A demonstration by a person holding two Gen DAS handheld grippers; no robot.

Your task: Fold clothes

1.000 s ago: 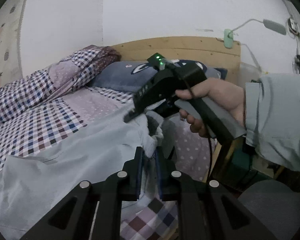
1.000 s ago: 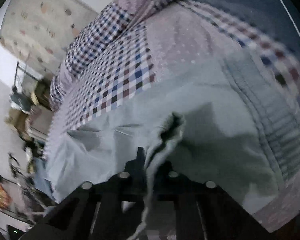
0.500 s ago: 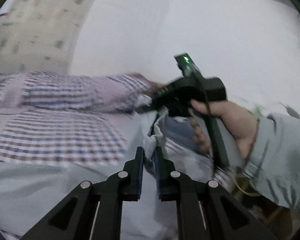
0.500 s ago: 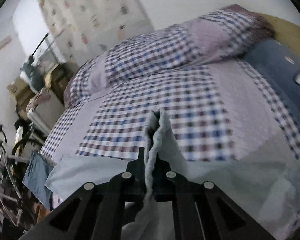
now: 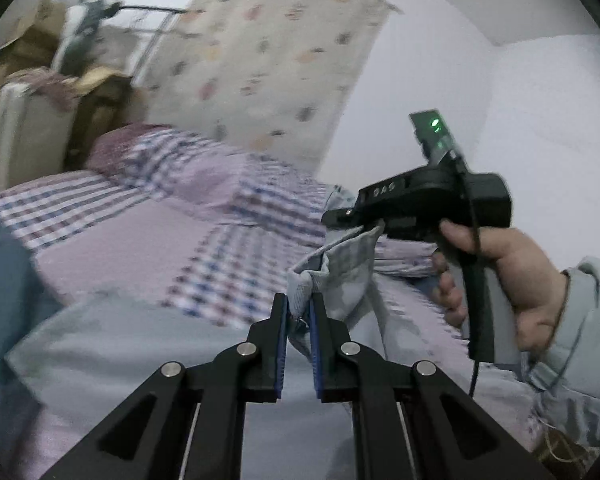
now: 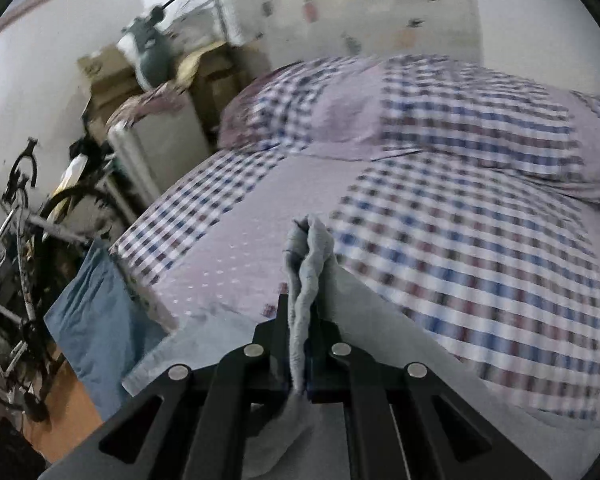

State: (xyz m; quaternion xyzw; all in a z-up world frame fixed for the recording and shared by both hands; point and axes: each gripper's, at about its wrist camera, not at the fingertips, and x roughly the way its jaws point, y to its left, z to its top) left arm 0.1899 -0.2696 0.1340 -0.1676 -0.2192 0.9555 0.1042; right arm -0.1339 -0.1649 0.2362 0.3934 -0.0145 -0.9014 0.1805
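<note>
Both grippers had a pinch on the same pale grey-blue fabric garment (image 5: pixel 148 344). Left black two-finger gripper (image 5: pixel 298 312), blue-lined pads nearly together, was clamped on a bunched hem edge of it, the cloth sticking up between the tips. Right black two-finger gripper (image 6: pixel 299 320) was likewise closed on a vertical fold of the garment (image 6: pixel 308 264), the fold standing up above the fingertips and a loose tail hanging down behind the jaws. In the left wrist view the right gripper (image 5: pixel 352 220) sat up and to the right, held by the person's right hand (image 5: pixel 500 276) in a light grey-blue sleeve, green LED lit on its top; a strip of the garment ran taut from the left pinch up to its nose. The rest of the garment lay spread on the bed with the plaid and pink patchwork cover (image 5: pixel 148 236), toward the near edge, lifted only at the two pinch points. A plaid quilt roll (image 6: pixel 420 120) lay across the far side of the bed, apart from the garment. A blue cloth (image 6: pixel 96 320) hung off the bed's left edge, near a bicycle (image 6: pixel 16 240) on the floor. Cardboard boxes (image 6: pixel 112 76) were stacked by the wall, next to a patterned curtain (image 5: pixel 268 64). Motion blur was heavy in both views, so which part of the garment each pinch held was probably a hem but I couldn't confirm.
</note>
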